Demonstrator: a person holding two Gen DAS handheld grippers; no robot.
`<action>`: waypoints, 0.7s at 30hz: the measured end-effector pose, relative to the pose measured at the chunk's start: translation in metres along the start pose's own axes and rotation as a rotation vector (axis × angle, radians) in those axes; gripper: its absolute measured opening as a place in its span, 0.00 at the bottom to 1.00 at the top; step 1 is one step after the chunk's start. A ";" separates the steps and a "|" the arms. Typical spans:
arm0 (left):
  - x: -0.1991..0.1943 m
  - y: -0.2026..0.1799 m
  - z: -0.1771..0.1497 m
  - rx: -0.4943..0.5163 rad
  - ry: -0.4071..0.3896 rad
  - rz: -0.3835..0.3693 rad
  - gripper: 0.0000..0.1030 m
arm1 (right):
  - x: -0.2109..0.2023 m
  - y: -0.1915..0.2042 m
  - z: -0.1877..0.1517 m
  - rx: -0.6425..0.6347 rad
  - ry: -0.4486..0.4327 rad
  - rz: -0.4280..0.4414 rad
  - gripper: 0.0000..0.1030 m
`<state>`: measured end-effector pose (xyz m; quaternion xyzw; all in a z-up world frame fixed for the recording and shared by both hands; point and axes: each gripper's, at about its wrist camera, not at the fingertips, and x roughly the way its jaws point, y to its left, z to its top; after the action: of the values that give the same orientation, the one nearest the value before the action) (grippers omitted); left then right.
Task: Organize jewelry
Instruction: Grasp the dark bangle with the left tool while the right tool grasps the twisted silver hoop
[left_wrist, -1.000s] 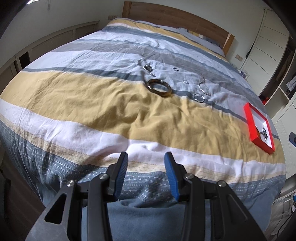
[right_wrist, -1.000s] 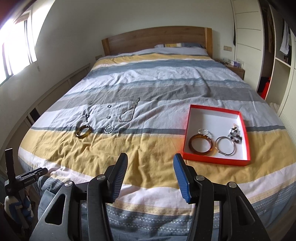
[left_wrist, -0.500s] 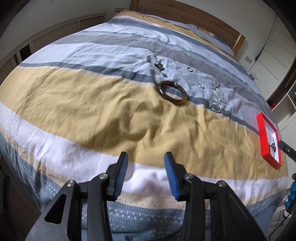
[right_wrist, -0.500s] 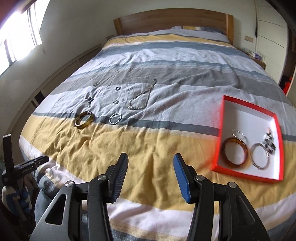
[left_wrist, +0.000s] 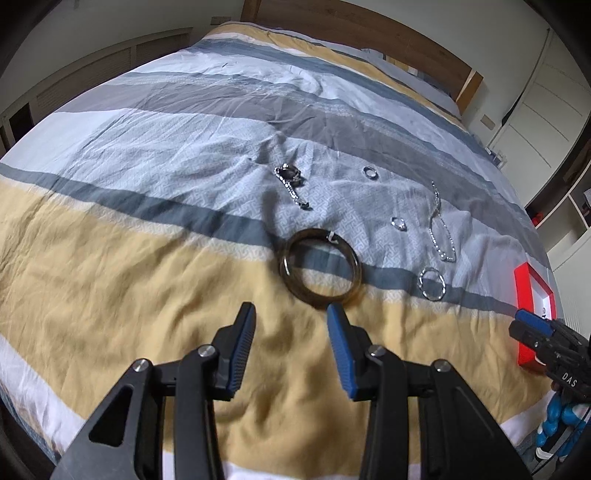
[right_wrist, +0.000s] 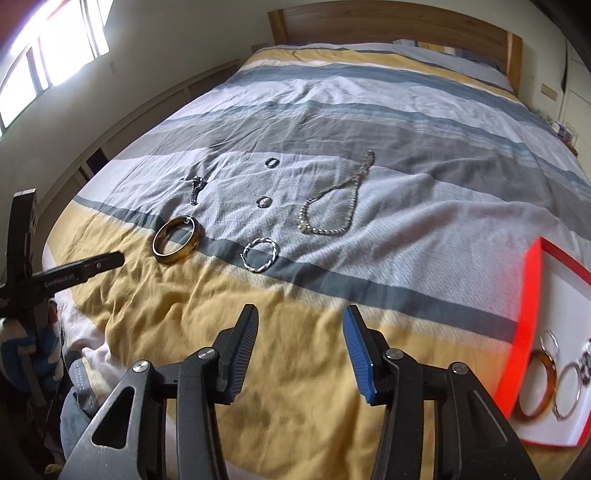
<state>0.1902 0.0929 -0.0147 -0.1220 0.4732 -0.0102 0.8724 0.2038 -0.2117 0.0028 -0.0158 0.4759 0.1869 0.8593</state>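
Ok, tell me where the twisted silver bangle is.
The twisted bangle lies on the bedspread's dark stripe, right of the amber bangle, below the chain.

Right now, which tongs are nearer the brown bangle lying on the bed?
Left. The left tongs sit just short of the bangle; the right tongs are well off to its right.

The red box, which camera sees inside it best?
The right wrist view. There the red box shows its white inside with bangles in it. The left wrist view catches only a thin slice at the edge, partly behind the other tool.
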 end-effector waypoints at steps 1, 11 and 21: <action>0.006 -0.002 0.006 0.003 0.001 0.001 0.37 | 0.006 0.002 0.003 -0.008 0.006 0.006 0.43; 0.059 -0.006 0.030 0.019 0.058 0.050 0.32 | 0.050 0.014 0.032 -0.059 0.033 0.029 0.36; 0.082 0.004 0.019 0.017 0.069 0.056 0.32 | 0.079 0.014 0.043 -0.065 0.053 0.038 0.36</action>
<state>0.2510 0.0895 -0.0728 -0.1008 0.5061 0.0062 0.8565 0.2721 -0.1654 -0.0367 -0.0396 0.4925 0.2179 0.8417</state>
